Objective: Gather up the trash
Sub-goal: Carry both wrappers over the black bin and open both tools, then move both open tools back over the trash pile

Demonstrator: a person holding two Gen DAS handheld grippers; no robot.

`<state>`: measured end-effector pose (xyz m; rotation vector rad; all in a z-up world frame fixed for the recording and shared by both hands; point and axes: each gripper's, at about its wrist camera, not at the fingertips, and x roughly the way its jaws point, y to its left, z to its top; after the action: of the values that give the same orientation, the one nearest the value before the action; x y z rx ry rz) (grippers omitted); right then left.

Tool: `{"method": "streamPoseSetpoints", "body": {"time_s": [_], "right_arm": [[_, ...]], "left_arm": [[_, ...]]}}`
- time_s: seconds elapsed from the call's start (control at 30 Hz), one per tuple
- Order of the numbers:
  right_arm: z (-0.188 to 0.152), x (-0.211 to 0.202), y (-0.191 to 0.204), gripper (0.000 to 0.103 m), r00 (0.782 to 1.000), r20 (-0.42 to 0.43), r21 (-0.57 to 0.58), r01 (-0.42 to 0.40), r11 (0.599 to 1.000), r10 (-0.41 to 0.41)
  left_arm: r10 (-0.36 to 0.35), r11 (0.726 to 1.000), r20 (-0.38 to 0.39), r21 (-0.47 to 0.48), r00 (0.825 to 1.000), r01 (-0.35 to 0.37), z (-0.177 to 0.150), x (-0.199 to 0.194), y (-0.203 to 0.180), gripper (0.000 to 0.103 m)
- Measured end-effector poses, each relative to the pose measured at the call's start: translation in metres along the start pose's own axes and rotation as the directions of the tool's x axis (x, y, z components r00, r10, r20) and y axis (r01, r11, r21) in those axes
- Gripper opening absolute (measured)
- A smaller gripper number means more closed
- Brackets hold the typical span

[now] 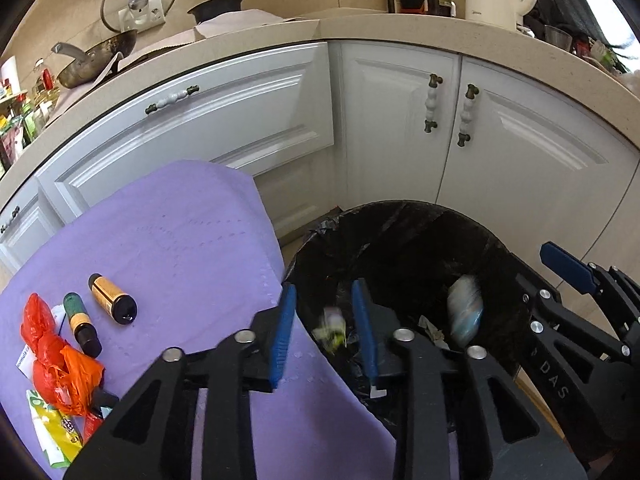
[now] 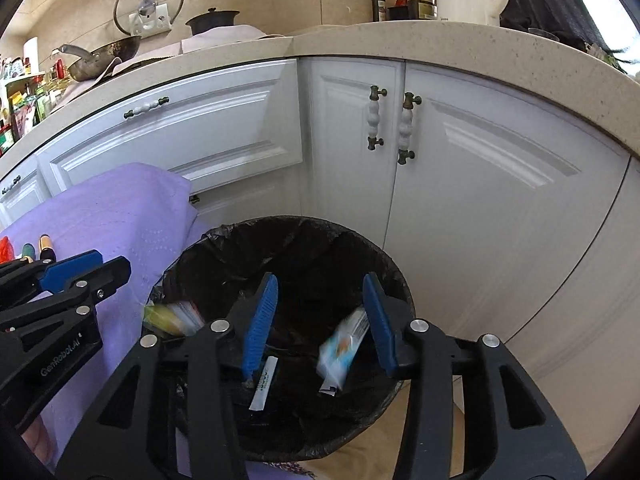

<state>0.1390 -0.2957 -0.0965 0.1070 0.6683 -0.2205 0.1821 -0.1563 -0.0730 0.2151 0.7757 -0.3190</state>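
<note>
Both claws are hanging over the bin [image 2: 288,360], a round one lined with a black bag and standing in front of the white cabinet doors [image 2: 460,208].

The left claw [image 1: 325,332] is standing partly open above the bin's left rim, and nothing is pressing against its blue pads. A blurred yellow-and-white wrapper [image 1: 331,330] is showing in the gap between them, inside the bin's mouth, clear of both fingers.

The right claw [image 2: 318,322] is also standing partly open over the middle of the bin. A blurred pale blue packet [image 2: 340,350] is lying tilted just beside its right finger; whether the two are touching I cannot tell. A white sachet [image 2: 264,384] is sitting deeper in the bin.

Left of the bin, a purple cloth [image 1: 168,248] is covering a tabletop, its edge hanging against the bin's rim. On it, well apart from the bin, are lying two small cylinders [image 1: 112,298], a crumpled orange bag [image 1: 60,360] and a green-yellow wrapper [image 1: 56,428].
</note>
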Motion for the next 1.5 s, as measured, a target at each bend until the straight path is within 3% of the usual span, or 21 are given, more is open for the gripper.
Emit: {"method": "streamPoseSetpoints", "body": {"time_s": [0.43, 0.57, 0.9, 1.23, 1.37, 1.5], "right_arm": [[0.001, -0.021, 0.014, 0.053, 1.0, 0.006, 0.007, -0.001, 1.0, 0.001], [-0.001, -0.035, 0.026, 0.065, 1.0, 0.012, -0.001, -0.017, 1.0, 0.017], [-0.013, -0.067, 0.074, 0.075, 0.998, 0.007, -0.019, -0.063, 0.998, 0.063], [-0.024, -0.083, 0.132, 0.077, 0.992, -0.008, -0.061, -0.125, 0.99, 0.124], [-0.029, -0.089, 0.162, 0.084, 0.988, -0.026, -0.127, -0.156, 0.98, 0.154], [-0.035, -0.091, 0.193, 0.084, 0.985, -0.045, -0.195, -0.172, 0.966, 0.166]], "left_arm": [[0.02, 0.999, 0.044, -0.044, 0.999, -0.018, -0.002, -0.023, 0.019, 0.032], [0.03, 0.997, 0.06, -0.069, 0.998, -0.026, -0.009, -0.041, 0.035, 0.033], [0.121, 0.985, 0.076, -0.133, 0.99, -0.11, -0.049, -0.09, 0.095, 0.04], [0.265, 0.932, 0.013, -0.261, 0.964, -0.253, -0.103, -0.123, 0.18, 0.042], [0.304, 0.905, -0.012, -0.307, 0.952, -0.293, -0.121, -0.131, 0.208, 0.042], [0.336, 0.881, -0.033, -0.342, 0.941, -0.327, -0.135, -0.137, 0.232, 0.042]]}}
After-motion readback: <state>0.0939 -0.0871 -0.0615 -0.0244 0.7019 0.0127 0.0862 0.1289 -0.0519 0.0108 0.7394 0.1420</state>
